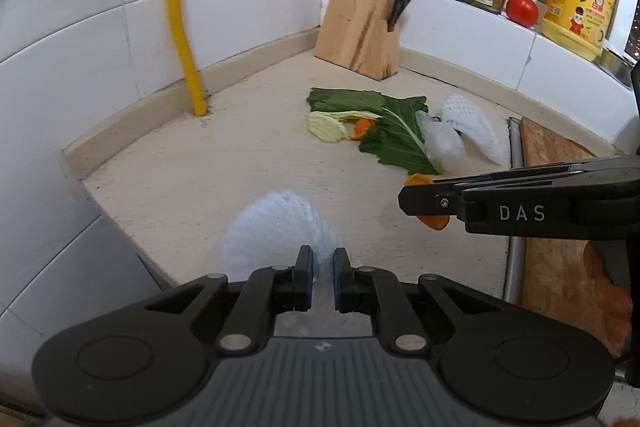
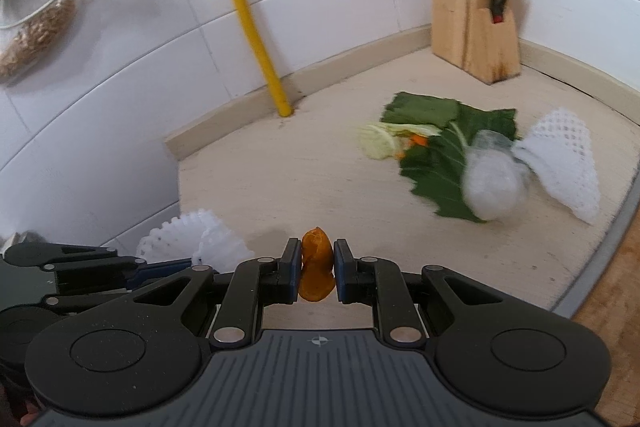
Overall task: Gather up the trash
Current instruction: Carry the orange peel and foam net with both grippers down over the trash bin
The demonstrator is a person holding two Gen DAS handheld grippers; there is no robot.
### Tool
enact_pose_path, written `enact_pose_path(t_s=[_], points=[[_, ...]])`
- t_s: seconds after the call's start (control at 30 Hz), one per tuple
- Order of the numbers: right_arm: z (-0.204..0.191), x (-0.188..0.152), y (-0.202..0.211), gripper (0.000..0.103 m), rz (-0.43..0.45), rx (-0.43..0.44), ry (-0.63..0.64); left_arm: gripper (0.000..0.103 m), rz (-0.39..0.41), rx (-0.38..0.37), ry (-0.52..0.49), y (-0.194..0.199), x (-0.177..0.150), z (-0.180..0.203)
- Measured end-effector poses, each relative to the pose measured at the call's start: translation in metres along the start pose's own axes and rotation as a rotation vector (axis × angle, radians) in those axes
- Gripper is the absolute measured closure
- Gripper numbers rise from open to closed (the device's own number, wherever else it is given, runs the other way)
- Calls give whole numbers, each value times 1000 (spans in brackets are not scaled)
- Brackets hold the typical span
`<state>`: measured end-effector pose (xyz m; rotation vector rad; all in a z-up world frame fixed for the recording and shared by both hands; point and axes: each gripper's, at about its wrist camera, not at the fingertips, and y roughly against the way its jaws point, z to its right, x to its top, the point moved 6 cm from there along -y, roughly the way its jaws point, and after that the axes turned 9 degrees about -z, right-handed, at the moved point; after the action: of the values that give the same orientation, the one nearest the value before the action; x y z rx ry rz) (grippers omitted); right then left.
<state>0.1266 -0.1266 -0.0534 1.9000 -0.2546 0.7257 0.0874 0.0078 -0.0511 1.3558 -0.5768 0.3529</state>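
Orange peel (image 2: pixel 316 265) sits pinched upright between the right gripper (image 2: pixel 316 269) pads, poking out above the fingertips and hanging below them. Over on the left gripper (image 1: pixel 319 273), the fingers are squeezed nearly together on a white foam net (image 1: pixel 276 227), which bulges out ahead of the tips. More scraps wait on the counter (image 1: pixel 224 163): green leaves (image 1: pixel 392 135), a second foam net (image 1: pixel 476 131) beside them, near the knife block (image 1: pixel 360 23).
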Motion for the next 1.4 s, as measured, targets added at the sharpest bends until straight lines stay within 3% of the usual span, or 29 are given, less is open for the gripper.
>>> enact_pose_path(t_s=[0.87, 1.4], points=[[-119, -1, -48, 80, -82, 143, 176, 96, 12, 121, 168, 42, -48, -99], [-173, -14, -65, 80, -127, 183, 235, 96, 0, 171, 224, 58, -79, -140]])
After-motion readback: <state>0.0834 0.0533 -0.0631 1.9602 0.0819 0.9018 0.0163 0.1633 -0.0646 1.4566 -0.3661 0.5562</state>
